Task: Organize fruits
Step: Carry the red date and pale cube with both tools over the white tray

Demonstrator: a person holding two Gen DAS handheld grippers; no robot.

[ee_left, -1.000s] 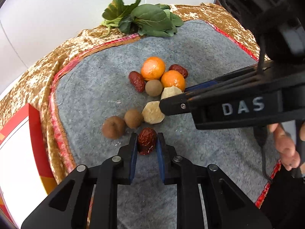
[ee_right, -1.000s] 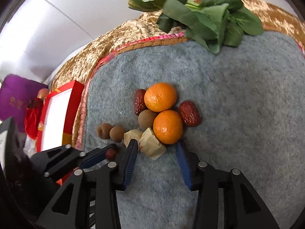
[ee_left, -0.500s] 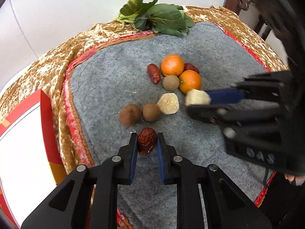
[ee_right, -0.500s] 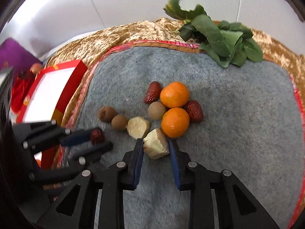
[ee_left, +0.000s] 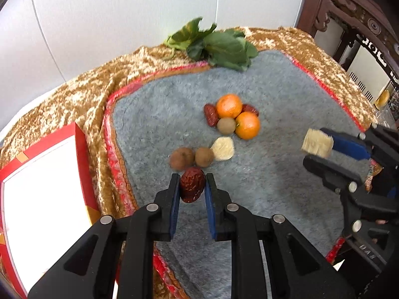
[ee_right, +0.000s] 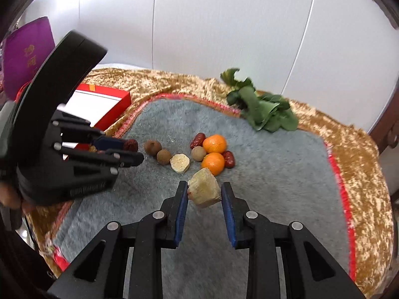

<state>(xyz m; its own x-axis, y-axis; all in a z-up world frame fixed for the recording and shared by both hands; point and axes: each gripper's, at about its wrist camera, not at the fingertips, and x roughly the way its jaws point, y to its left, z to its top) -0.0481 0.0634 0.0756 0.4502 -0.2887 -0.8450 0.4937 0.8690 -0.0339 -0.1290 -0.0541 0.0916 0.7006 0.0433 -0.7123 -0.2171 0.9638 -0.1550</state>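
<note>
My left gripper [ee_left: 192, 185] is shut on a wrinkled red date [ee_left: 192, 184], held above the grey mat [ee_left: 286, 94]. My right gripper [ee_right: 204, 190] is shut on a pale yellow cut chunk [ee_right: 204, 191], lifted clear of the mat; that chunk [ee_left: 317, 145] also shows at the right of the left wrist view. Left on the mat are two oranges [ee_left: 229, 105] [ee_left: 247, 125], a red date [ee_left: 210, 114] on each side of them, three brown round fruits [ee_left: 226, 125] [ee_left: 182, 158] [ee_left: 204, 157] and a second pale chunk [ee_left: 222, 145].
A bunch of green leaves [ee_left: 219, 46] lies at the mat's far edge on a gold cloth [ee_left: 74, 94]. A red-rimmed white box [ee_left: 37, 186] stands to the left. A purple bag [ee_right: 27, 52] and dark carved furniture [ee_left: 359, 25] stand beyond the table.
The right gripper closed on the pale chunk, lifted it off the pile and carried it to the right. The left gripper rose a little with the date still in it.
</note>
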